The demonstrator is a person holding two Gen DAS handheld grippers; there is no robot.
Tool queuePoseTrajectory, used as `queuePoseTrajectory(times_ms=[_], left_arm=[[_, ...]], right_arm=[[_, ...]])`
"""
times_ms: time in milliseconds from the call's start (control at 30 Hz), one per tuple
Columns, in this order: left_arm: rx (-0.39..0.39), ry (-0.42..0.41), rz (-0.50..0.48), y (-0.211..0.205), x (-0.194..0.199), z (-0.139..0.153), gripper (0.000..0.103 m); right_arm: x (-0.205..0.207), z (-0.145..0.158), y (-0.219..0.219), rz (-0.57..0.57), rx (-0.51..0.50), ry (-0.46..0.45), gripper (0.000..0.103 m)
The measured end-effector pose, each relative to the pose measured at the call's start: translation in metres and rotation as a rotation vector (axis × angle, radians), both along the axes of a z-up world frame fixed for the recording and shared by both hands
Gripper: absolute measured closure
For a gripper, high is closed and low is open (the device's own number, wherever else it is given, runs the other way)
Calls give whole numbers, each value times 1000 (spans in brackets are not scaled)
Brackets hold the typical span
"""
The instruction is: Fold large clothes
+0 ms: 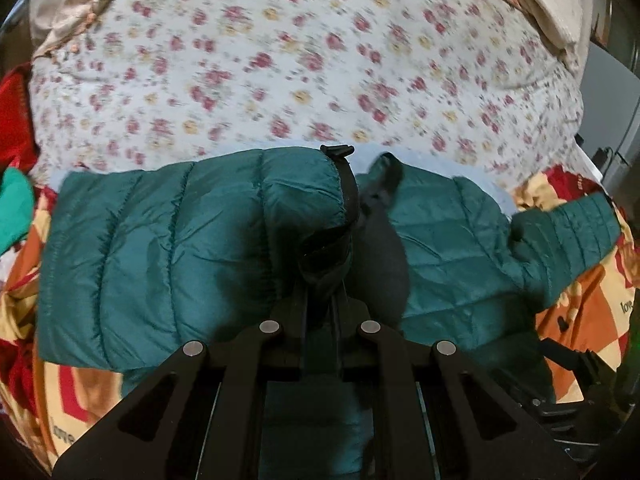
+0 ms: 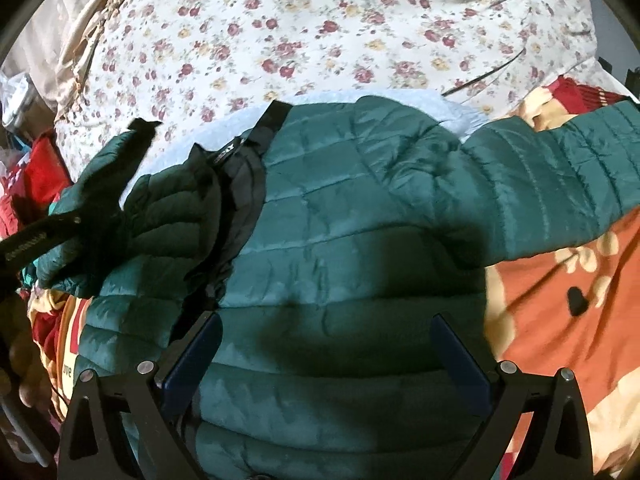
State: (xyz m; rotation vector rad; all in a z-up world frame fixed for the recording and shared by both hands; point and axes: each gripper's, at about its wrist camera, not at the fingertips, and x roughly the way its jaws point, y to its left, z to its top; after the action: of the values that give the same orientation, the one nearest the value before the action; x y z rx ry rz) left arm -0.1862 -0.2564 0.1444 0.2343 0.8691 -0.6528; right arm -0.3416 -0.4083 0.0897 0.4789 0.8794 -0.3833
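Note:
A teal quilted puffer jacket [image 1: 160,248] lies on the bed, its right sleeve [image 1: 568,236] stretched out to the right. My left gripper [image 1: 338,184] is shut on the jacket's left front panel and holds it lifted and folded over the body, showing the black lining [image 1: 380,264]. In the right wrist view the jacket [image 2: 360,240] fills the middle, sleeve [image 2: 560,184] out to the right. My right gripper [image 2: 328,344] is open, fingers [image 2: 200,352] spread above the jacket's lower body, holding nothing. The left gripper shows there [image 2: 80,216] at the left, clamped on the lifted panel.
A floral quilt [image 1: 300,60] covers the far bed. An orange, yellow and red patterned blanket [image 2: 560,300] lies under the jacket. Red cloth [image 1: 16,120] and a green item [image 1: 14,208] sit at the left. A pale blue cloth [image 2: 460,114] peeks from behind the jacket.

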Motion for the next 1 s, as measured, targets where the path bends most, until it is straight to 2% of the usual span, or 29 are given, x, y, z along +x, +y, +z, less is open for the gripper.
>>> queuePoseTrajectory(times_ms=[500, 700, 800, 867, 933, 1000], left_arm=[[28, 113, -69, -58, -15, -50, 94], [42, 99, -73, -61, -20, -57, 92], [38, 78, -96, -57, -27, -49, 71], [19, 61, -106, -51, -33, -40, 49], [10, 15, -103, -40, -41, -26, 40], [-4, -9, -109, -26, -45, -13, 39]], right_arm=[[-27, 7, -30, -59, -1, -14, 0], [-33, 0, -40, -94, 44, -3, 0], [-34, 1, -39, -99, 47, -2, 0], [-34, 1, -38, -96, 43, 0, 0], [-33, 3, -35, -87, 37, 0, 0], [-31, 7, -31, -76, 28, -3, 0]])
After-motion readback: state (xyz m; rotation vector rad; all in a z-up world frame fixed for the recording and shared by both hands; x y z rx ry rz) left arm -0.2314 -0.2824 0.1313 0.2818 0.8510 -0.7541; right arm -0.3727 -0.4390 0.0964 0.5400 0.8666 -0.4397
